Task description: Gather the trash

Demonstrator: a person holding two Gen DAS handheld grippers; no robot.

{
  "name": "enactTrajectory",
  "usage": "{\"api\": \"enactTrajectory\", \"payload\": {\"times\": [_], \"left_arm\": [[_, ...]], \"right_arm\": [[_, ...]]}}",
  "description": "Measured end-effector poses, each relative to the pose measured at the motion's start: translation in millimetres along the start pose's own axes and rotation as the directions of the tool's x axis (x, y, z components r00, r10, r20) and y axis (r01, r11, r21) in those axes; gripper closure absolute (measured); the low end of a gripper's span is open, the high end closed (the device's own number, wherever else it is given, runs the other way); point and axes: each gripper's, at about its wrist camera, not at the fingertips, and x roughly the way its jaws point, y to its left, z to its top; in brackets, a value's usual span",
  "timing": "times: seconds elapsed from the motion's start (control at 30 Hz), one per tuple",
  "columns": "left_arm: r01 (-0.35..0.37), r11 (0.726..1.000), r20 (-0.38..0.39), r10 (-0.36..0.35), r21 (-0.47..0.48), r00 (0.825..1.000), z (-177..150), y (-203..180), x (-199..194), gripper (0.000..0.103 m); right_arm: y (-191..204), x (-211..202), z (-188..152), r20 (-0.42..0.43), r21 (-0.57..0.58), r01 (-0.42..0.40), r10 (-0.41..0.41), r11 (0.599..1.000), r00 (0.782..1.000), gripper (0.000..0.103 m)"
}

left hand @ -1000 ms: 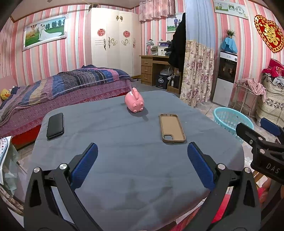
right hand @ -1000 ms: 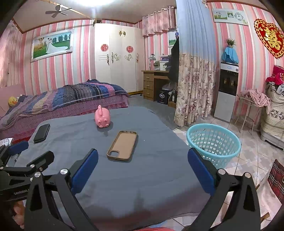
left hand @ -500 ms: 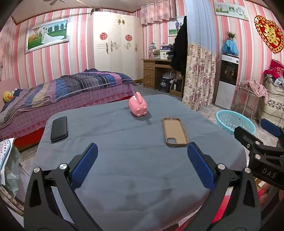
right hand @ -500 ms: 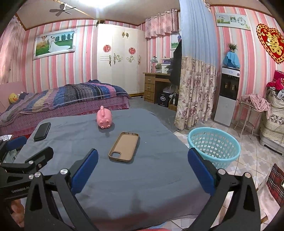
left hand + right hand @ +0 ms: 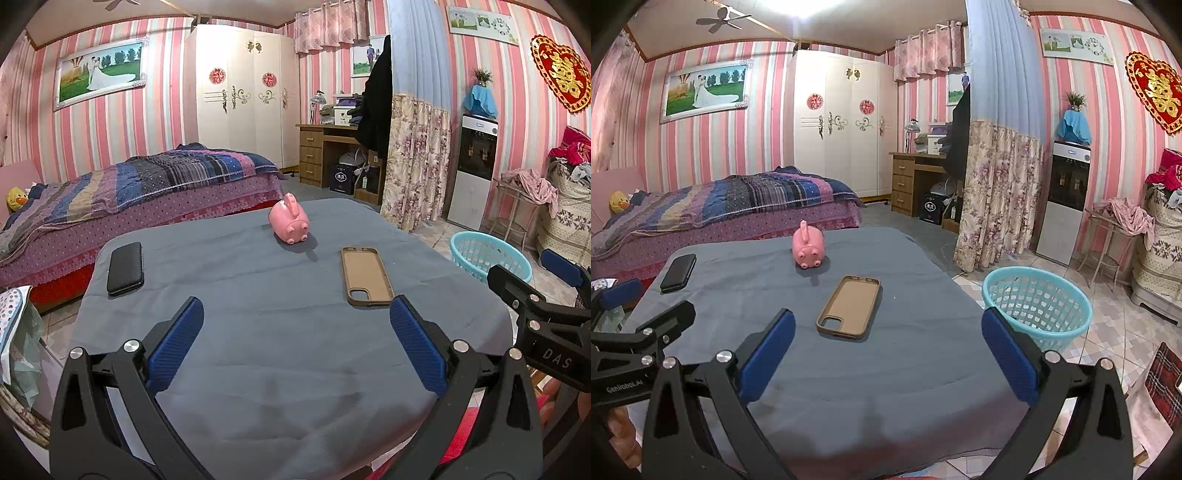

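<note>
A grey-clothed table (image 5: 258, 332) holds a pink pig toy (image 5: 289, 223), a brown phone case (image 5: 366, 276) and a black case (image 5: 125, 268). The same three show in the right wrist view: pig (image 5: 809, 245), brown case (image 5: 849, 306), black case (image 5: 679, 272). A teal mesh basket (image 5: 1036, 308) stands on the floor right of the table, also in the left wrist view (image 5: 487, 254). My left gripper (image 5: 295, 347) is open and empty over the table's near edge. My right gripper (image 5: 886, 349) is open and empty beside it.
A bed (image 5: 140, 192) lies behind the table at left. A floral curtain (image 5: 997, 192), a desk (image 5: 916, 181) and a water dispenser (image 5: 1067, 199) stand at the back right. A plastic-covered object (image 5: 14, 332) sits left of the table.
Both grippers have pulled back and risen slightly, so the table objects sit lower and farther off in view. Both jaws stay open.
</note>
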Motion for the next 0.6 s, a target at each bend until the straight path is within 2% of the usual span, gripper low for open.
{"api": "enactTrajectory", "payload": {"times": [0.6], "left_arm": [[-0.005,1.000,0.004,0.005,-0.001,1.000,0.3,2.7,-0.4,0.005]], "right_arm": [[1.9,6.1,-4.0,-0.007,-0.009,-0.004,0.004,1.000,1.000,0.004]]}}
